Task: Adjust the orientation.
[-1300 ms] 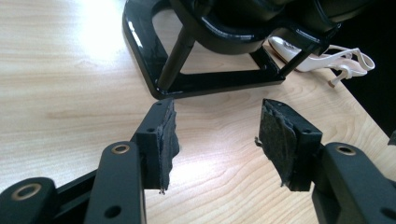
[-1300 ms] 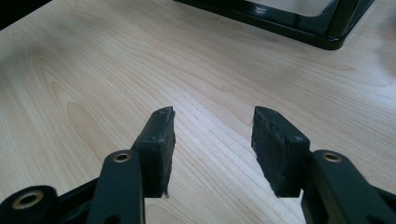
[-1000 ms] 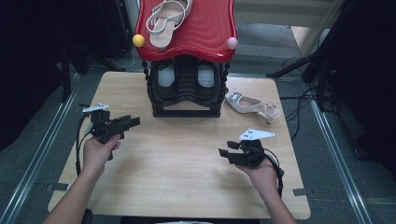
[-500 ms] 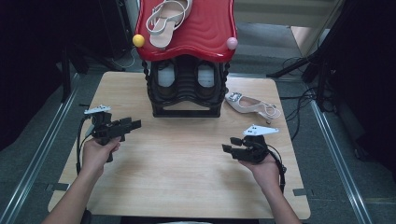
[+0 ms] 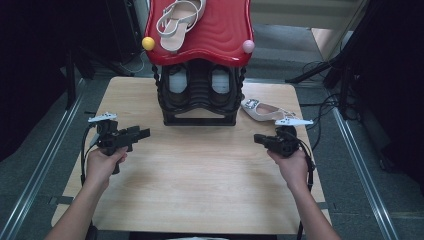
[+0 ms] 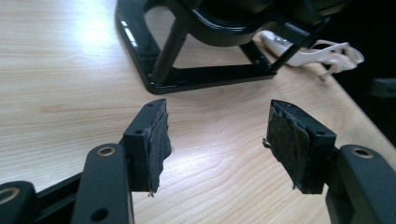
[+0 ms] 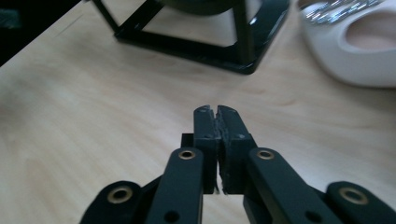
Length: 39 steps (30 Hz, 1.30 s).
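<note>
1. The right gripper (image 5: 262, 139) hovers low over the bare tabletop (image 5: 200, 180) with its jaws pressed together and nothing between them; in the right gripper view (image 7: 216, 112) the pads meet flat against each other

2. The left gripper (image 5: 142, 133) is held above the left part of the tabletop with its jaws spread wide and empty, pointing toward the foot of the black shoe rack (image 5: 200, 107)

3. The white sandal (image 5: 265, 109) nearest the right gripper lies on the tabletop just beside the rack's right leg, behind the gripper and apart from it; its thin heel strap (image 6: 343, 49) faces away from the rack

4. Likely trouble: if the right gripper reaches the sandal without spreading first, the pressed jaws would only shove it, perhaps toward the tabletop's right edge, which is near

5. A pinch on the thin strap alone could let the sandal swing or slip out when lifted

6. The rack's leg stands close to the sandal's toe, so a sideways approach might knock the rack

7. The other sandal (image 5: 177, 22) rests on the red top shelf (image 5: 220, 30) near its front edge; a bump to the rack could probably shake it loose

8. The left gripper, if swung inward carelessly, might also strike the rack's base (image 6: 201, 77)
</note>
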Each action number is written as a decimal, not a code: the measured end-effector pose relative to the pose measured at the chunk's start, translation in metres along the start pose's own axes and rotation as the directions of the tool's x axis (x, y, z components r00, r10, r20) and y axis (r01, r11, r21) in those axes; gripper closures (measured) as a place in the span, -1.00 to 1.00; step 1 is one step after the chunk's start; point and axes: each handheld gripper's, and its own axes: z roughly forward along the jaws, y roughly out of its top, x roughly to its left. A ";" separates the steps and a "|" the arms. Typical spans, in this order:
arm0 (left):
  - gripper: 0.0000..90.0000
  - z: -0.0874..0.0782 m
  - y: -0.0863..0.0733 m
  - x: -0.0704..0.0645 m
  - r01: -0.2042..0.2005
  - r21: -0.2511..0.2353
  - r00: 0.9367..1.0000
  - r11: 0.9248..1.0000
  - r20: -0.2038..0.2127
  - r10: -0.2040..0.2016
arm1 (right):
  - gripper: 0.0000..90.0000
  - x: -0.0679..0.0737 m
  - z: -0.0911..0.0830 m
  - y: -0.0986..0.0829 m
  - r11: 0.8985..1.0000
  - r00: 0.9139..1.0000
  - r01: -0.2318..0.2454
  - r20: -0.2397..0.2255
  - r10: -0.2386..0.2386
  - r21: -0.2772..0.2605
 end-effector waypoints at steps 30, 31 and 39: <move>-0.11 0.007 -0.003 -0.003 -0.053 0.054 0.999 0.997 -0.003 0.053 | 0.98 -0.103 0.001 0.057 0.996 0.963 -0.067 0.256 0.081 -0.061; -0.11 0.007 -0.003 -0.003 -0.053 0.054 0.999 0.997 -0.003 0.053 | 0.98 -0.103 0.001 0.057 0.996 0.963 -0.067 0.256 0.081 -0.061; -0.11 0.007 -0.003 -0.002 -0.050 0.055 0.999 0.997 0.004 0.050 | 0.95 -0.115 0.006 0.055 0.993 0.949 -0.095 0.294 0.111 -0.068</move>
